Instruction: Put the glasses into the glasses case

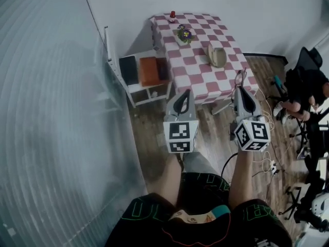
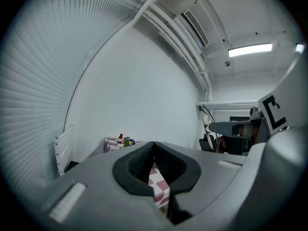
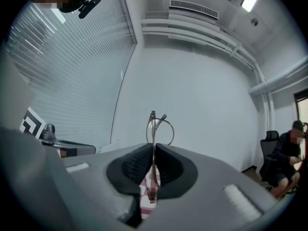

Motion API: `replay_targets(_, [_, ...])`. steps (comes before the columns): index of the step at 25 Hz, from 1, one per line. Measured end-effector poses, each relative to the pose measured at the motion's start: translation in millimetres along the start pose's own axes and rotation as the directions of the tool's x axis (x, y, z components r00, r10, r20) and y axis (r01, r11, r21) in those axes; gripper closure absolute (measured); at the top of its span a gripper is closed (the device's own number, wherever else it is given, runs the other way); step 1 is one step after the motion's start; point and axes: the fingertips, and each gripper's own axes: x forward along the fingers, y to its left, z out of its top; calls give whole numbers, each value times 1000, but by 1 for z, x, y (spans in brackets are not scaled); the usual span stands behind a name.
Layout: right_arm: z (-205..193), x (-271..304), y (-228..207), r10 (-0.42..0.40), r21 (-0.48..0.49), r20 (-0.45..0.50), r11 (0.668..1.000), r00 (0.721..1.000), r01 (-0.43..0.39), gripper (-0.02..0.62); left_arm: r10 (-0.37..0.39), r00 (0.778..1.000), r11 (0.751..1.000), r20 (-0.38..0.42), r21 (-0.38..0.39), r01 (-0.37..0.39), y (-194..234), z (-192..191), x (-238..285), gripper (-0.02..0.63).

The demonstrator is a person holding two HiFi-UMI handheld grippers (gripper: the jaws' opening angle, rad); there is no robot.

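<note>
The thin wire-framed glasses (image 3: 153, 128) stand upright between the dark pads of my right gripper (image 3: 154, 147), which is shut on them, with the lens rim sticking out past the tips. In the head view they show as a faint wire shape (image 1: 239, 78) in front of the right gripper (image 1: 240, 88), close to the near edge of the checkered table (image 1: 198, 73). A beige oval glasses case (image 1: 217, 54) lies on that table, farther back. My left gripper (image 1: 183, 93) is held beside the right one, short of the table; its pads (image 2: 144, 160) meet with nothing between them.
A small flower pot (image 1: 184, 34) and a red object (image 1: 172, 15) stand at the table's far end. A low white shelf (image 1: 148, 89) with a brown and a black item sits left of the table. A seated person (image 1: 303, 94) and floor cables (image 1: 264, 163) are at right.
</note>
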Motion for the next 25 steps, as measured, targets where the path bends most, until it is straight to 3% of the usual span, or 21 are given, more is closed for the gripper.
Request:
replay_targets(14, [-7,47,-13,32,44,20,998,999,-33,575,38,999,999,-23,26,-38,21,-5,35,596])
replay_targets(25, [-39,97,-94,-1,100,-15,995,1000,3,575,29,995,999,-91,37,-25,-1,-31,133,596])
